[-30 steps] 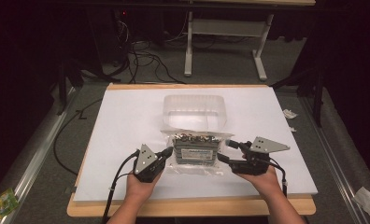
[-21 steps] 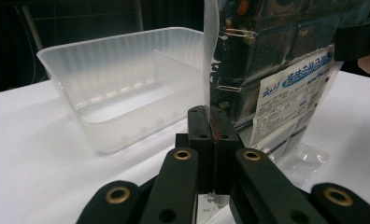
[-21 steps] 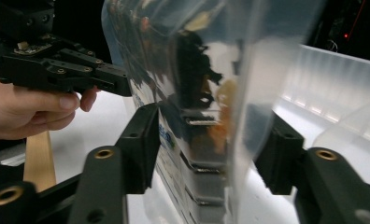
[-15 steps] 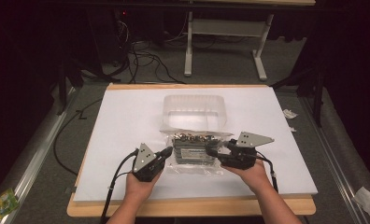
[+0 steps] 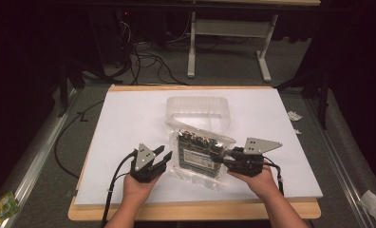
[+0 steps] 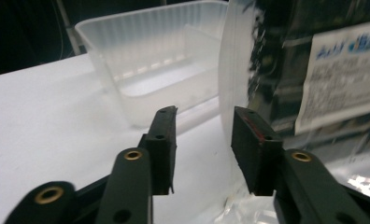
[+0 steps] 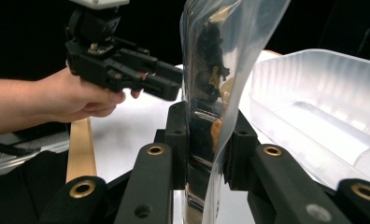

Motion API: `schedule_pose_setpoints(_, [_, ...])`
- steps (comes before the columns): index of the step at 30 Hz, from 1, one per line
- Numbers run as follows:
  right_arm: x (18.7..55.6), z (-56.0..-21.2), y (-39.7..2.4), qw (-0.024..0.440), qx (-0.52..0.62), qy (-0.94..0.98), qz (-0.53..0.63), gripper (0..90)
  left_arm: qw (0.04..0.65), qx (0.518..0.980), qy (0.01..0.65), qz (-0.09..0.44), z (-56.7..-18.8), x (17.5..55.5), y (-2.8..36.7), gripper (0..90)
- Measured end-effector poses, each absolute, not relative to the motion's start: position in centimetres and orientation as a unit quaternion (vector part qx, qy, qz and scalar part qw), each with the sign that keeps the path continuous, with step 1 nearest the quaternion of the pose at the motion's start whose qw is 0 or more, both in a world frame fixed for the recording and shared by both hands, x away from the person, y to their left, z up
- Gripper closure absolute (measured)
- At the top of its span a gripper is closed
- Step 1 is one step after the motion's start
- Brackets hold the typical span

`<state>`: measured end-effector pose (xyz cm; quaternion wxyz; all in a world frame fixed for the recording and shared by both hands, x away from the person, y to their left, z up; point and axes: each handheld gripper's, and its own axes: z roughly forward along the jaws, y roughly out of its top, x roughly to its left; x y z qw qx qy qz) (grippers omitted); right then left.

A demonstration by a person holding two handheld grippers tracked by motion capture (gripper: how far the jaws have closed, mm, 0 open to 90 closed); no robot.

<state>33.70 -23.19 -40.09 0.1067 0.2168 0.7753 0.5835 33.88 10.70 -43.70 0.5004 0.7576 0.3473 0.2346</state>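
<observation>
Released by the left gripper (image 5: 163, 156), whose jaws have just been opening beside it, the bagged circuit board (image 5: 200, 151) now hangs clamped in the closing right gripper (image 5: 225, 158), just before the plastic tub (image 5: 198, 107).

A clear plastic bag (image 5: 200, 154) with a dark circuit board and a white printed label inside sits near the front middle of the white table top (image 5: 129, 118), just in front of a frosted plastic tub (image 5: 198, 110) — empty and upright. The bag's right edge is lifted and pinched, its left edge free — glossy, wrinkled.
</observation>
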Motion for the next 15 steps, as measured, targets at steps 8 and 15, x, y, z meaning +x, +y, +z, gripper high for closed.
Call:
schedule_pose_setpoints(8, [33.2, -39.2, -23.9, 0.126, 0.232, 0.762, 0.591, 76.4, 0.47, 0.769, 0.358, 0.244, -43.8, 33.3, 12.5, 42.7])
schedule_pose_setpoints(15, [33.0, -38.5, -24.9, 0.151, 0.245, 0.749, 0.596, 76.4, 0.462, 0.767, 0.393, 0.207, -45.1, 32.7, 15.0, 34.8])
